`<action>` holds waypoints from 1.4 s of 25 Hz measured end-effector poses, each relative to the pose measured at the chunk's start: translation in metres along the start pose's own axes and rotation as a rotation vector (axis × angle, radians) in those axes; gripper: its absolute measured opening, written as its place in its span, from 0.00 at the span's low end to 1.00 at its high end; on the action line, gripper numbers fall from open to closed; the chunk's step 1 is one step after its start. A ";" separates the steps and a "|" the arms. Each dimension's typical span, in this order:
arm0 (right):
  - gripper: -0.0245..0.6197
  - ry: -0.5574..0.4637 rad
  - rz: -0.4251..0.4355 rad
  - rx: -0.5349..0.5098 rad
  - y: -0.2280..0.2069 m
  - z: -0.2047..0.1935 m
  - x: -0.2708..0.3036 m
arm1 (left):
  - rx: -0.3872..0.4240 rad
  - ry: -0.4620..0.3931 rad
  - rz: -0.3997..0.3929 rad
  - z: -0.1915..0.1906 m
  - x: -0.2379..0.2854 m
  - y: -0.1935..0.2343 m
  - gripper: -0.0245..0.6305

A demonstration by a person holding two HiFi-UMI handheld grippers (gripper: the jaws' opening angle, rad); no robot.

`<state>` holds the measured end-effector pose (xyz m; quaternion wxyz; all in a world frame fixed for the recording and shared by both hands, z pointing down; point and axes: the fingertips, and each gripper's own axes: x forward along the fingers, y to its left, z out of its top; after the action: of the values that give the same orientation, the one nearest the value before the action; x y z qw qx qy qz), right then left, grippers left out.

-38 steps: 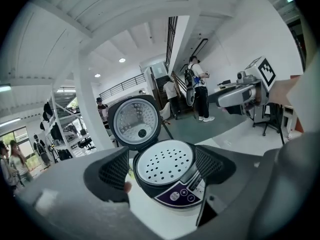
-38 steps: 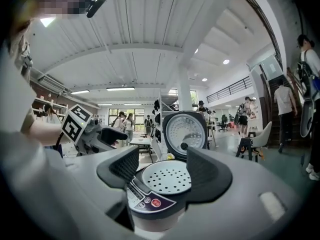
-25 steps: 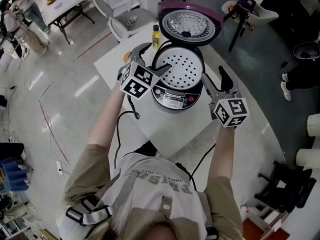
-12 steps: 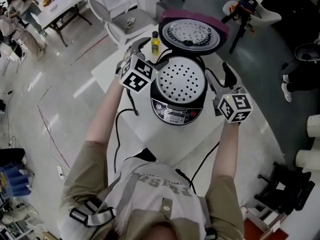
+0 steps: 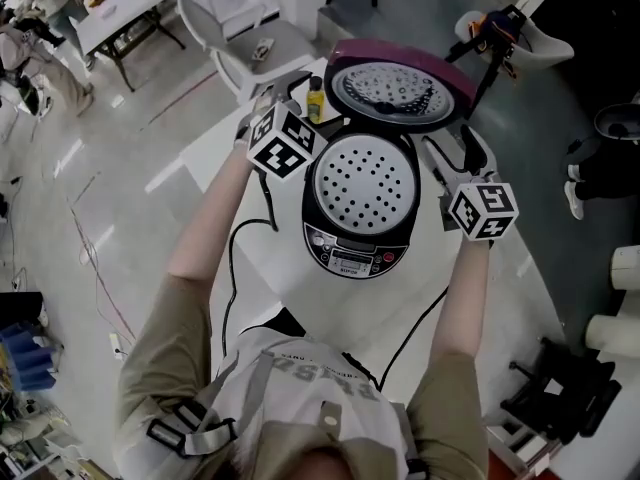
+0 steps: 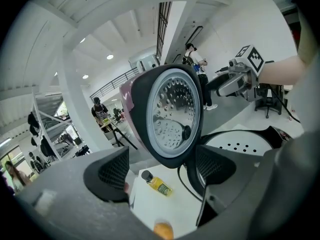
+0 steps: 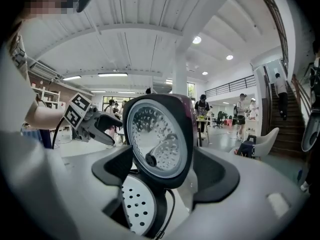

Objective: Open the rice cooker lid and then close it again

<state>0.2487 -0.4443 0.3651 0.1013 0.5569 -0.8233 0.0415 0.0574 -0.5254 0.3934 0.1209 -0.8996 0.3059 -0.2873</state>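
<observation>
Lid (image 5: 400,83) was already up, left gripper (image 6: 162,169) gaping empty, right gripper (image 7: 167,170) just opened its jaws wider, also empty, so only closing was left.

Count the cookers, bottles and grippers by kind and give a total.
Cooker: 1
Bottle: 1
Grippers: 2, left gripper and right gripper, whose jaws have just been opening with nothing gripped
Total: 4

Glossy grey floor (image 5: 130,198) surrounds a white table (image 5: 320,293); a white column (image 7: 179,79), staircase (image 7: 292,119) and ceiling lights (image 7: 196,40) show beyond.
</observation>
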 end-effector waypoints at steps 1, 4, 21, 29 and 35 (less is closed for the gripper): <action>0.59 0.007 0.004 0.000 -0.002 -0.001 0.004 | 0.004 0.003 -0.007 0.000 0.003 0.001 0.69; 0.64 0.020 0.022 -0.006 -0.008 -0.004 0.015 | 0.021 0.006 -0.027 0.001 0.013 0.003 0.69; 0.77 -0.047 0.145 -0.071 -0.014 0.020 0.047 | 0.168 0.004 -0.079 0.016 0.042 0.010 0.71; 0.77 -0.047 0.156 -0.081 -0.012 0.022 0.044 | 0.207 0.003 -0.084 0.018 0.039 0.008 0.71; 0.77 -0.047 0.162 -0.090 -0.007 0.020 0.038 | 0.207 0.006 -0.082 0.017 0.033 0.003 0.71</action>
<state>0.2388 -0.4853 0.3531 0.1034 0.4841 -0.8689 -0.0007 0.0874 -0.5480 0.3929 0.2003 -0.8933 0.2379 -0.3246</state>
